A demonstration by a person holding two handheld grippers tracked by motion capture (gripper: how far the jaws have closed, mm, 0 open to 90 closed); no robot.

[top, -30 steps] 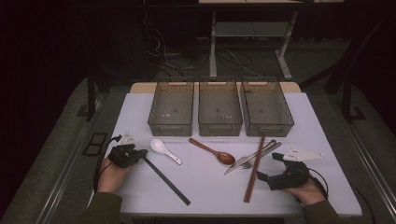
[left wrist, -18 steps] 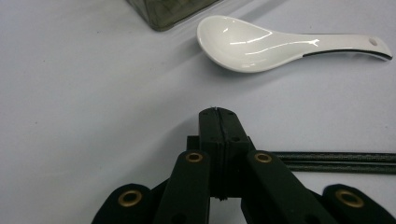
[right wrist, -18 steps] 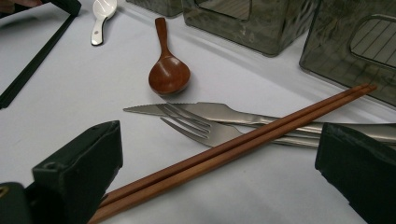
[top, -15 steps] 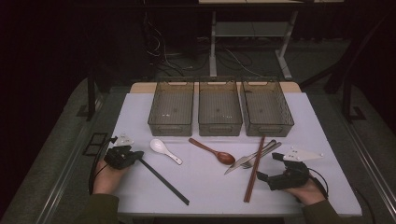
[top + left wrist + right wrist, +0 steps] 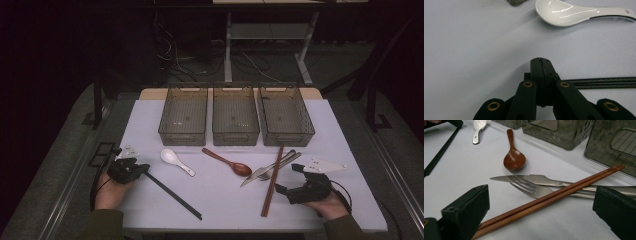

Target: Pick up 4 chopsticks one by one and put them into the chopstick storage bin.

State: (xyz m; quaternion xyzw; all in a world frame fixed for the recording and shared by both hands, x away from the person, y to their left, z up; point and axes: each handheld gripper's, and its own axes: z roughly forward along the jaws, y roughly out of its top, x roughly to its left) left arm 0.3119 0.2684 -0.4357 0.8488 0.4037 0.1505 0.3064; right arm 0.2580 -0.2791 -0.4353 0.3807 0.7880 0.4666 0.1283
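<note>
My left gripper [image 5: 142,169] [image 5: 540,63] rests shut at the table's left front, with nothing visible between its jaws. One end of the black chopsticks [image 5: 174,195] [image 5: 604,83] lies against its right side. A white spoon [image 5: 176,161] [image 5: 574,13] lies just beyond it. At the right front my right gripper [image 5: 288,179] [image 5: 541,202] is open wide. The brown chopsticks [image 5: 272,180] [image 5: 554,197] run between its jaws, across a fork [image 5: 276,166] [image 5: 531,188] and a knife [image 5: 257,174] [image 5: 524,178]. A wooden spoon [image 5: 230,162] [image 5: 514,157] lies mid-table.
Three empty dark see-through bins [image 5: 184,117] [image 5: 235,117] [image 5: 286,117] stand side by side at the back of the white table [image 5: 220,200]. A person's hands hold both grippers at the front edge. Dark floor and cables lie beyond.
My left gripper has slid a little to the left and nearer the front, and the near end of the black chopsticks shifted with it. The right gripper has stayed put.
</note>
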